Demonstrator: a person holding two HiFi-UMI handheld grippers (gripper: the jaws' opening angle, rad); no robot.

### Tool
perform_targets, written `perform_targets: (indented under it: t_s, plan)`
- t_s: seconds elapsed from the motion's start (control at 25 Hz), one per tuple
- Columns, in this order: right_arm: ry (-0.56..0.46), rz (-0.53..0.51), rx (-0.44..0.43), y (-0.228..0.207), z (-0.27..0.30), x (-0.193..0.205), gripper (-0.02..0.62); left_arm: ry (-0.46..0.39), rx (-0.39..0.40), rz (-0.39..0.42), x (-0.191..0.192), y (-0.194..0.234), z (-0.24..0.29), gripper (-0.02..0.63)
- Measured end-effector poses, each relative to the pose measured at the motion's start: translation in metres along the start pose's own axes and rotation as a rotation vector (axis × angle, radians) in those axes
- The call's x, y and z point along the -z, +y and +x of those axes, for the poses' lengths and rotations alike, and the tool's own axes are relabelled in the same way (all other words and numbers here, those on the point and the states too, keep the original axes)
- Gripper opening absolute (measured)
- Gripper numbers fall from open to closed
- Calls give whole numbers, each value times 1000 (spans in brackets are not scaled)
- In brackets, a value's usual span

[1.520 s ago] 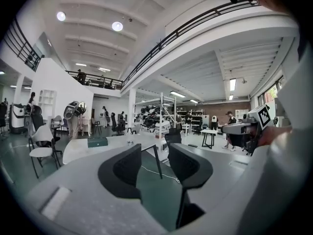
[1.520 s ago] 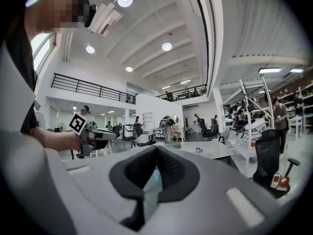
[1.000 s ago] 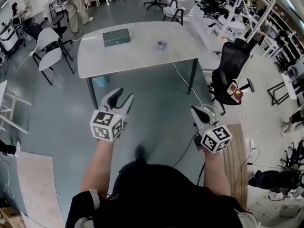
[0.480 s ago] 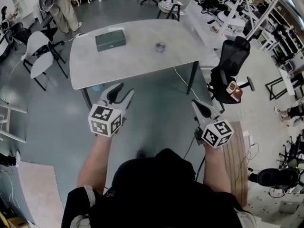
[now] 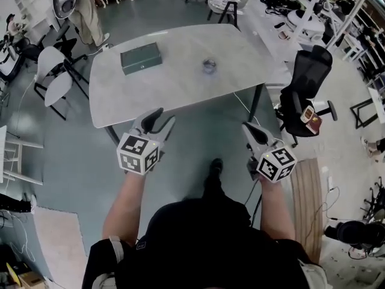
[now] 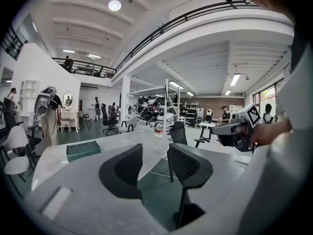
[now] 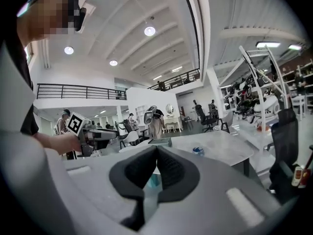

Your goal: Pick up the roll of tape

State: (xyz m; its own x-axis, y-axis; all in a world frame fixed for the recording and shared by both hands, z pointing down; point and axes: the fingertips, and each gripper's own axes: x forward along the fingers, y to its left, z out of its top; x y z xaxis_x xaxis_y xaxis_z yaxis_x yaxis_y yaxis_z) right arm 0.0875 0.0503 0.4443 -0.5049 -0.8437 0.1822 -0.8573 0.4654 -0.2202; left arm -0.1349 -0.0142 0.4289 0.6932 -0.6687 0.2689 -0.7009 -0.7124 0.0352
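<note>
The roll of tape is small and bluish and lies on the right half of the grey table; the right gripper view shows the tape ahead, slightly right of the jaws. My left gripper hovers just short of the table's near edge, jaws open and empty. My right gripper is held off the table's near right corner, its jaws shut on nothing. Both are well short of the tape. The left gripper view does not show the tape.
A green flat box lies on the table's left half. A black office chair stands right of the table, white chairs to its left, and a person beyond. A cable runs down to the floor by the right table leg.
The person has walked toward the table. Both grippers are now closer to its near edge, and the table sits lower and larger in the head view. Jaws unchanged.
</note>
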Motion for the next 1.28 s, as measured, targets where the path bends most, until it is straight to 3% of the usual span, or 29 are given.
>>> perform_targets:
  t_s: [0.28,0.72,0.92,1.28]
  plan:
    - [36,44,-63,-105,70,-20,3,49,-27,-38,-19,22,117,178]
    - [96,77,-172,-224,140,-41,3,130,-59,-39,-43,34,258,178]
    - [106,82,-203,-257,161,-51,3,132,-82,-36,-57,43,295,178]
    - [161,101,-188,-266,186,-39,3,138,-29,-47,-52,65,332,173]
